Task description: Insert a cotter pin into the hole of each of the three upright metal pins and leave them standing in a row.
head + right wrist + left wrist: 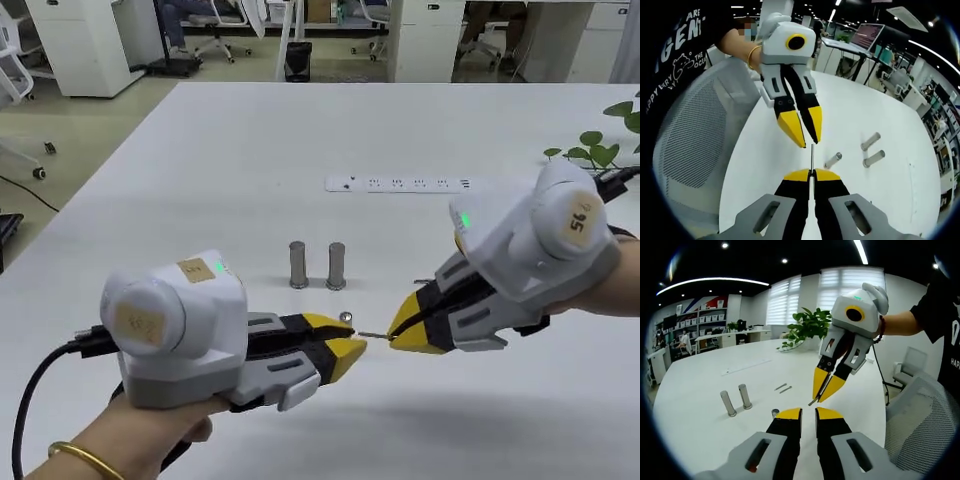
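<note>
So, nearest the person the right claw (405, 328) is clamped tight on a cotter pin (372, 335), which pokes out past its yellow tips toward the left claw (345, 352). The left claw is a crack open w/ nothing in it, its tips just beside the pin's free end. Main risk, as I read it: the cotter pin is thin and held by one end only, so any handover or regrip btwn the two claws could let it twist, slip and drop onto the bench (300, 130). Second risk: the near metal pin (345, 318) stands just behind the left claw's tip, so a careless sweep of either claw could tip it over and spoil the row w/ the other two metal pins (336, 266), which stand upright side by side further back. The holes are too small to make out, so lining up looks fiddly. On views: in the head view the left claw covers most of the near metal pin, whereas the right gripper view gives its full length, standing apart from both claws. The left gripper view makes out two spare cotter pins (782, 388) lying beyond the metal pins, then a power strip (747, 366) and a plant (807, 327) toward the far edge.
</note>
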A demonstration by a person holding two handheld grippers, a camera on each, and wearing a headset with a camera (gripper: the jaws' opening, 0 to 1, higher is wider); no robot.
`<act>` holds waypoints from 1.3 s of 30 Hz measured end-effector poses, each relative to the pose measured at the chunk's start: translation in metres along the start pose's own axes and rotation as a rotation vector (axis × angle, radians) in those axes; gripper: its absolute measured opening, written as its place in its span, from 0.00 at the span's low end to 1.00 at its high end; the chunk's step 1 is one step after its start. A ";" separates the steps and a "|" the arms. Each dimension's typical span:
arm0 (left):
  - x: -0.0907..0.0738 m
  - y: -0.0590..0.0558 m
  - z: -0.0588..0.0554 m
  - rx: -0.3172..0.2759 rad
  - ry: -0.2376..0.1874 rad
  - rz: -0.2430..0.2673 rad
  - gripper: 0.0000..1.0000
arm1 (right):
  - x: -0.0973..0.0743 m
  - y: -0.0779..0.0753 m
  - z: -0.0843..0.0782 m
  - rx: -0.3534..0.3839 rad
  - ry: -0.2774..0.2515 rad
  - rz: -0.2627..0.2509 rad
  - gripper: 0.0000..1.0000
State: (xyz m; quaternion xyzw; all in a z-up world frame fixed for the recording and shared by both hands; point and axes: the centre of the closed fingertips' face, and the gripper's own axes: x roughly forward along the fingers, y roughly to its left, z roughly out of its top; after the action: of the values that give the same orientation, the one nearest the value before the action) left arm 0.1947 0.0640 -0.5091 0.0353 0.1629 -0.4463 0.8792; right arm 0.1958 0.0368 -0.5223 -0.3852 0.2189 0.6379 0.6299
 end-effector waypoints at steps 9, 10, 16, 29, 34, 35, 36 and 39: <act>0.004 0.019 -0.007 0.035 0.022 0.116 0.20 | 0.007 -0.017 -0.013 0.031 0.061 -0.044 0.00; 0.005 0.023 -0.009 0.052 0.034 0.134 0.21 | 0.008 -0.019 -0.015 0.034 0.071 -0.052 0.00; 0.011 0.034 -0.019 0.071 0.074 0.187 0.26 | 0.013 -0.025 -0.021 0.065 0.091 -0.073 0.00; 0.031 0.048 -0.035 0.046 0.132 0.244 0.29 | 0.028 -0.034 -0.037 0.080 0.132 -0.098 0.00; 0.038 0.054 -0.041 0.034 0.147 0.260 0.25 | 0.032 -0.037 -0.038 0.089 0.134 -0.098 0.00; 0.040 0.055 -0.043 0.030 0.150 0.263 0.25 | 0.032 -0.037 -0.038 0.090 0.133 -0.098 0.00; 0.042 0.056 -0.045 0.029 0.156 0.265 0.25 | 0.033 -0.038 -0.038 0.091 0.134 -0.098 0.00; 0.046 0.058 -0.047 0.016 0.160 0.267 0.24 | 0.035 -0.039 -0.038 0.088 0.136 -0.094 0.00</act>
State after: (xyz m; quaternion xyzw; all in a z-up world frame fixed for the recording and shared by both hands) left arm 0.2537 0.0727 -0.5733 0.0992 0.2226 -0.3226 0.9146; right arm 0.2448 0.0346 -0.5644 -0.4096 0.2704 0.5698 0.6591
